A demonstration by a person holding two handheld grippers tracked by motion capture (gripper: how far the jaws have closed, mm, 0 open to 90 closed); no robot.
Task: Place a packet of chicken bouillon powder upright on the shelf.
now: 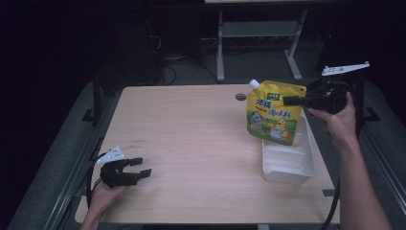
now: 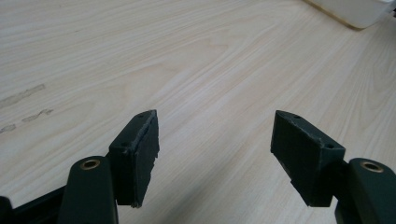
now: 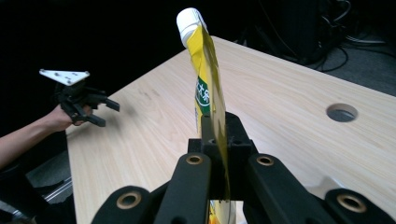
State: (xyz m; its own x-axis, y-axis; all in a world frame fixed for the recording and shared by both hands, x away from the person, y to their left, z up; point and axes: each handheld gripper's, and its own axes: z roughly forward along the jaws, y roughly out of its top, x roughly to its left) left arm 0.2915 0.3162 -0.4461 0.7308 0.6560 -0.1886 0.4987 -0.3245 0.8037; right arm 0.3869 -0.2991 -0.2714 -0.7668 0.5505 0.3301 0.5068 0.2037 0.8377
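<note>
A: Nearest us, at the bottom left of the high view, the left gripper (image 1: 136,166) sits low over the wooden surface (image 1: 191,143) with its fingers (image 2: 137,149) spread apart and nothing between them. Leave it there?

B: Yes, I'd keep it parked. It is well apart from the work, and the step in hand looks like a one-gripper job.

A: Moving right, then: the yellow spouted pouch (image 1: 273,112) hangs in the air, its bottom edge just over the far end of the white tray (image 1: 309,163).

B: And the right gripper (image 1: 293,101) has it. In the right gripper view the fingers (image 3: 233,140) are clamped on the pouch's thin side edge, with the white cap (image 3: 189,21) pointing up and away.

A: So the pouch goes into the tray, by the look of it?

B: That's my reading. To do it well, keep the pinch firm, since a seam grip like that lets a soft pouch swing or slip. Lower it straight down until the base meets the tray floor, then lay it flat along the tray's length instead of dropping it.

A: Anything to watch for?

B: The tray's rim. If the pouch's bottom corner catches it, the light tray may shift. Release only once the weight is resting inside.
</note>
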